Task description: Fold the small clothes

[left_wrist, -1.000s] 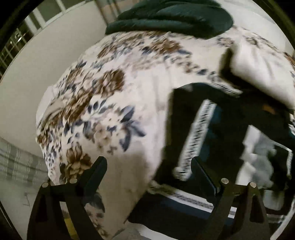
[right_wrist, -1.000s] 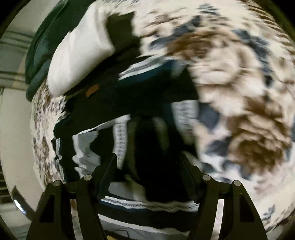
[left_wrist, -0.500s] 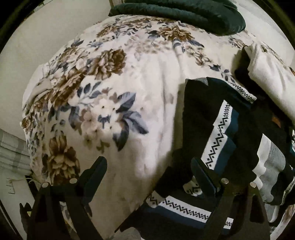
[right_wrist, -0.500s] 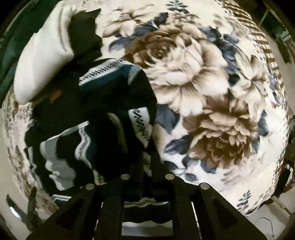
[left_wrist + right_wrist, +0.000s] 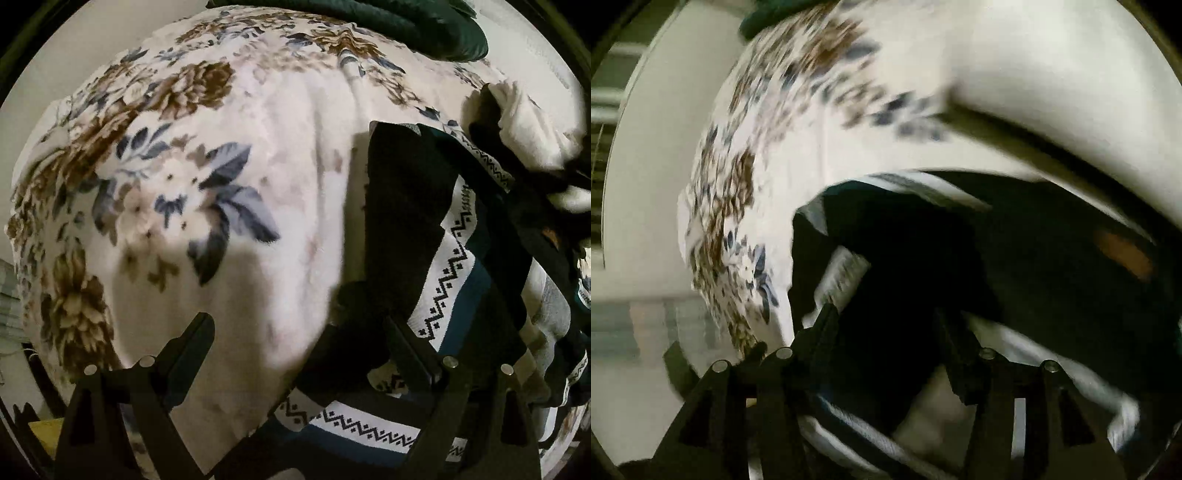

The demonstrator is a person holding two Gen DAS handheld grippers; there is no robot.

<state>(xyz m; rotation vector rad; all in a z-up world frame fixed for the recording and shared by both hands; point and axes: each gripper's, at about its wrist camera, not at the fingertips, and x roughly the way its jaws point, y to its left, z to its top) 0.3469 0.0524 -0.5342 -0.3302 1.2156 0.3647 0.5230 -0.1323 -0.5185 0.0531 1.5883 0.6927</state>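
A dark patterned sweater (image 5: pixel 406 221) with white zigzag bands and teal stripes lies on a floral blanket (image 5: pixel 221 166). My left gripper (image 5: pixel 299 332) is open and holds nothing; its right finger sits over the sweater's left edge, its left finger over the blanket. In the blurred right wrist view my right gripper (image 5: pixel 886 325) is open, its jaws apart over the dark sweater (image 5: pixel 923 240); an orange label (image 5: pixel 1123 254) shows at the right.
A folded white garment (image 5: pixel 524 122) lies beyond the sweater and also shows in the right wrist view (image 5: pixel 1071 92). A dark green cloth (image 5: pixel 406 22) lies at the blanket's far end. Pale walls surround the bed.
My right gripper was shut on the sweater half a second ago and is now open; it has swung fast to a new angle. My left gripper has moved slightly closer.
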